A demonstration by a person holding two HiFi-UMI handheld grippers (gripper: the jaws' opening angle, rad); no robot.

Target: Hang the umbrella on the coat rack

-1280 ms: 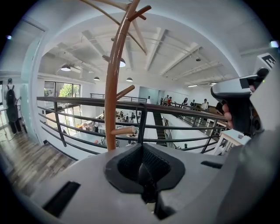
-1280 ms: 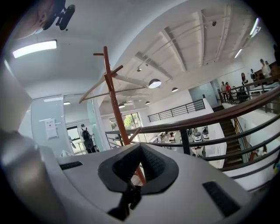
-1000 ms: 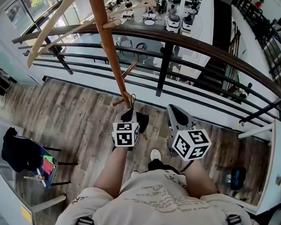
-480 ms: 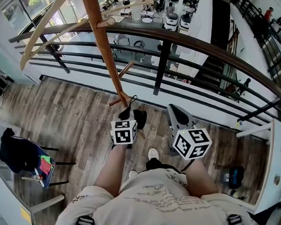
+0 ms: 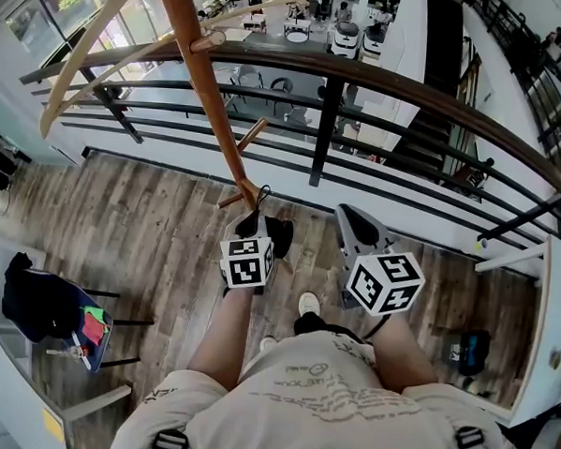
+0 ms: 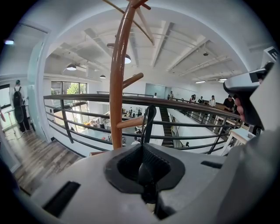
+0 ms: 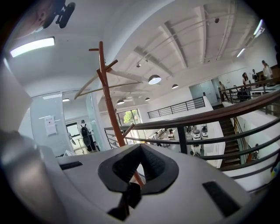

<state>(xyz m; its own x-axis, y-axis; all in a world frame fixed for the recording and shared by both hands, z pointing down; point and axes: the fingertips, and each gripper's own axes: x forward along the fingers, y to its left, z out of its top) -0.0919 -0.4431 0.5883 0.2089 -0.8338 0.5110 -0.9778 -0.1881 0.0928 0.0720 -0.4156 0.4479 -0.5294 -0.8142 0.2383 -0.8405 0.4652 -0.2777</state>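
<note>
The left tool (image 6: 146, 188) is clamping the umbrella (image 5: 282, 238), lifting its strap loop (image 6: 150, 116) just beside a low peg (image 6: 130, 123) of the coat rack (image 6: 117, 78). The right tool (image 7: 129, 192) is idling, pinched together and empty. The next move is likely slipping the loop over that peg.

**Right gripper before the coat rack and balcony rail**

The right gripper (image 7: 133, 188) fills the near foreground with its wide grey body. Its black-padded jaws sit together, and the rack's pole shows through the hollow they frame. Just beyond, left of centre, the brown wooden coat rack (image 7: 106, 92) stands upright, with long pegs angling off near its top and one short peg (image 7: 127, 129) lower down. A dark curved railing (image 7: 210, 116) runs from the rack away to the right, with stairs (image 7: 227, 127) beyond it. Far left, a person with a backpack (image 7: 84, 133) stands by glass panels. A round ceiling lamp (image 7: 153, 79) hangs overhead, and a strip light (image 7: 32, 47) glows at the upper left.
</note>
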